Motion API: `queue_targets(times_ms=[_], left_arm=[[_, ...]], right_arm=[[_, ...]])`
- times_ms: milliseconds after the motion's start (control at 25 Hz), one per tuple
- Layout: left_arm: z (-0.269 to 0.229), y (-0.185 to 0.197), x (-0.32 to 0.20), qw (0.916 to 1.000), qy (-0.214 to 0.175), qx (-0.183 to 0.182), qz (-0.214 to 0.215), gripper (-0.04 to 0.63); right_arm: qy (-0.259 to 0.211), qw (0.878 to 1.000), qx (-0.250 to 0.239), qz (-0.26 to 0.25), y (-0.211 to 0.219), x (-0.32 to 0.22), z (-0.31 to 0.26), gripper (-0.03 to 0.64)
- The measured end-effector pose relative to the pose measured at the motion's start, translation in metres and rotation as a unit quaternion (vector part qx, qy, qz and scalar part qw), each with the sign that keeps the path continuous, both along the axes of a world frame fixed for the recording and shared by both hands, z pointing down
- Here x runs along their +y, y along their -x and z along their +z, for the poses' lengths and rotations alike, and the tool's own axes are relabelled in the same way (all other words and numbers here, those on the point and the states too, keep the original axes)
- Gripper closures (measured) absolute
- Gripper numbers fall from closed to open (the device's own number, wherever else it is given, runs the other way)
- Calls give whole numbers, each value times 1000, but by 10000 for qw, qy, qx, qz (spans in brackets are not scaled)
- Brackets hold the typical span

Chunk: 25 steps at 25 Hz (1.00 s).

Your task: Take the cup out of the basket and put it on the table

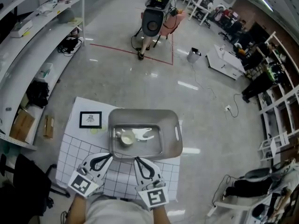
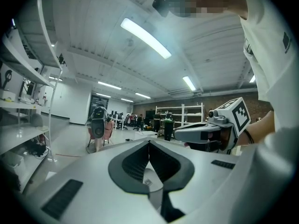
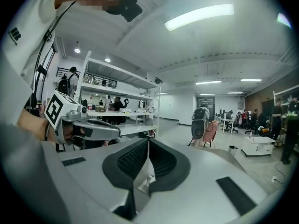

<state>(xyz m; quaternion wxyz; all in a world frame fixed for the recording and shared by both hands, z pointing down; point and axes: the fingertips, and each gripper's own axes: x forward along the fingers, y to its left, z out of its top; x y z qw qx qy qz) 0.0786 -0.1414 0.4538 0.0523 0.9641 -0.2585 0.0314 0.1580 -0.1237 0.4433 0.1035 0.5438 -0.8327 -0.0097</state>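
A shiny metal basket [image 1: 174,148] with slot handles stands on the white grid mat [image 1: 79,153]. A pale cup [image 1: 126,138] sits inside it, left of centre, with a white glare patch beside it. My left gripper [image 1: 110,156] and right gripper [image 1: 136,159] are side by side at the basket's near rim, both outside it. Each is shut with nothing between its jaws. In the left gripper view the left gripper [image 2: 149,144] has its tips pressed together, and the right gripper [image 2: 205,133] shows beside it. The right gripper view shows the right gripper [image 3: 147,144] closed and the left gripper [image 3: 88,130] at its side. Neither gripper view shows the cup.
A black-framed card [image 1: 90,119] lies on the mat left of the basket. Long white shelves [image 1: 28,64] run along the left. A camera rig on a stand [image 1: 153,17] is on the floor beyond the table, with desks and people farther back.
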Motion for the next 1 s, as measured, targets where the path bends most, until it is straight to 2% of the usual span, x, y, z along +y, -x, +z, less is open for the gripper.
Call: queue_targets(times_ms=[480,760,1000], left_arm=[[9,-22,-24,9995,119,-242,-145,586],[10,-31,-35,9992,154,-310,-192,586],[13,-33,-42,9991,162,-345,-177,586]], right_arm=[[407,9988,52,-252,-26,-30,12,606],[609,9951,525,-581,-38,-48,11,599],[798,9853,1025,-1105,-33,-71,16,550]])
